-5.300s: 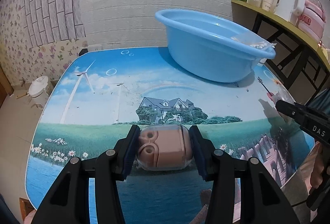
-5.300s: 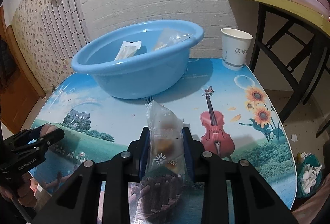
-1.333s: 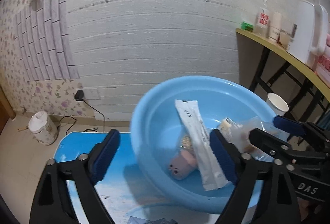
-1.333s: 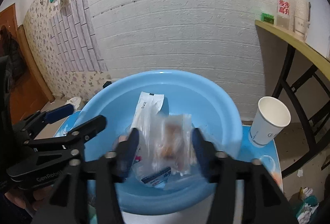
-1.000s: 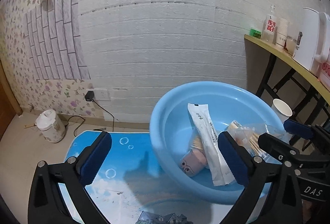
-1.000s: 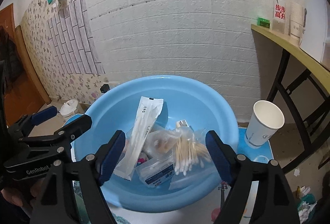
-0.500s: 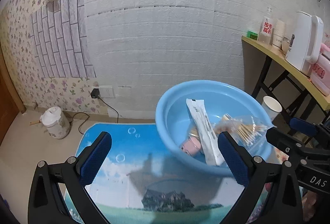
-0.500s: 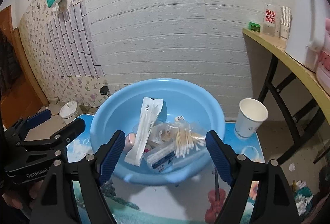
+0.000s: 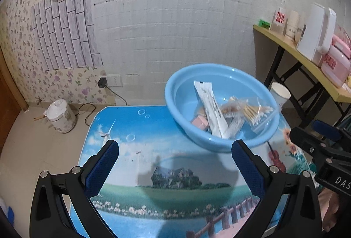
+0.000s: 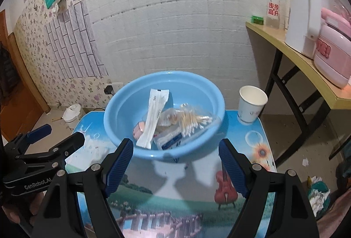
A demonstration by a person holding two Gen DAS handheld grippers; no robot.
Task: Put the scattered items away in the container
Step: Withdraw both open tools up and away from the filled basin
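Observation:
A light blue basin (image 9: 175, 93) (image 10: 122, 104) stands at the far side of the picture-printed table (image 9: 136, 163) (image 10: 248, 150). In it lie a long white sachet (image 9: 210, 106) (image 10: 153, 117), a bag of cotton swabs (image 9: 254, 111) (image 10: 193, 121), a pink toy (image 9: 198, 123) (image 10: 138, 128) and other clear packets. My left gripper (image 9: 175, 157) is open and empty, held high above the table's near half. My right gripper (image 10: 175, 157) is open and empty, above the table in front of the basin.
A white paper cup (image 10: 251, 104) (image 9: 279, 93) stands on the table right of the basin. A yellow side table (image 10: 291, 56) at the right carries a kettle (image 10: 305, 14) and a pink cooker. A white bucket (image 9: 60, 116) sits on the floor at the left.
Both grippers let go of their items into the basin, opened, then rose and pulled back from it. The basin now looks smaller and farther away.

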